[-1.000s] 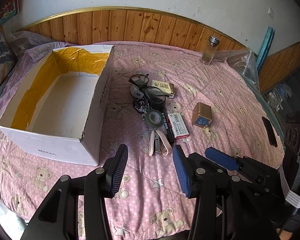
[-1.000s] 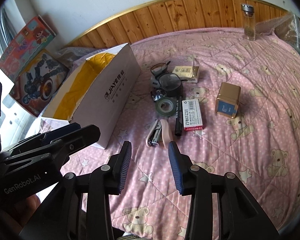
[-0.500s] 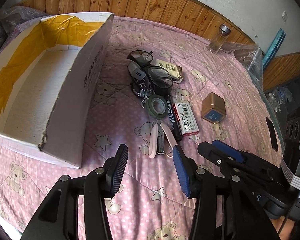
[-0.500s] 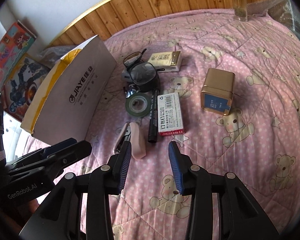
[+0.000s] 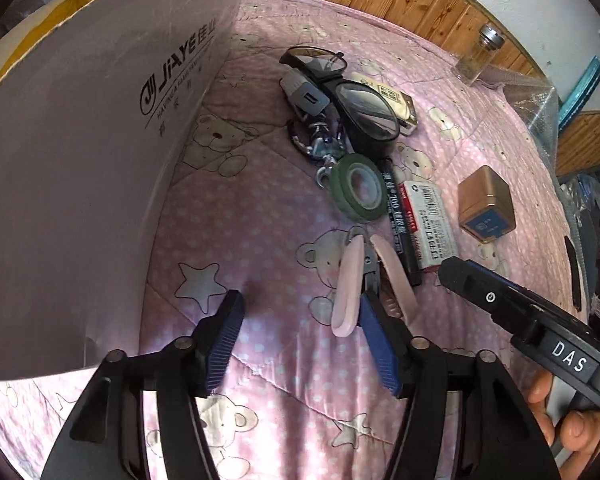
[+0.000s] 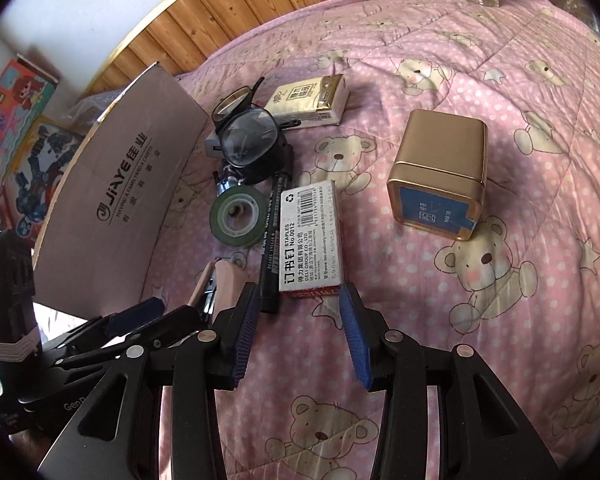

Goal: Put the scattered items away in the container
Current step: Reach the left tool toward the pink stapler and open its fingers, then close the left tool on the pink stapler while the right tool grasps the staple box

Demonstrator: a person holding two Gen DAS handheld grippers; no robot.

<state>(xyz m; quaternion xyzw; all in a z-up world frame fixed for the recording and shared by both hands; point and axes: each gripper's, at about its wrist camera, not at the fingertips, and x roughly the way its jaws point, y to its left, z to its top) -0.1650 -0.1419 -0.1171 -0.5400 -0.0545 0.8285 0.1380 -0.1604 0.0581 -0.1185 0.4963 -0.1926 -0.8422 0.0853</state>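
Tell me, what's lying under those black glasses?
The black glasses rest on a grey gadget and a metal keychain. Whatever else lies beneath the lenses is covered.

Marker (image 6: 273, 236) between tape (image 6: 238, 218), staples box (image 6: 312, 240)

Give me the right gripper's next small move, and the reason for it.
Probably ease the right gripper forward so its open jaws straddle the staples box, then close. The box's near end sits just ahead of the fingertips, roughly centred between them, flat on the quilt, with the marker alongside it.
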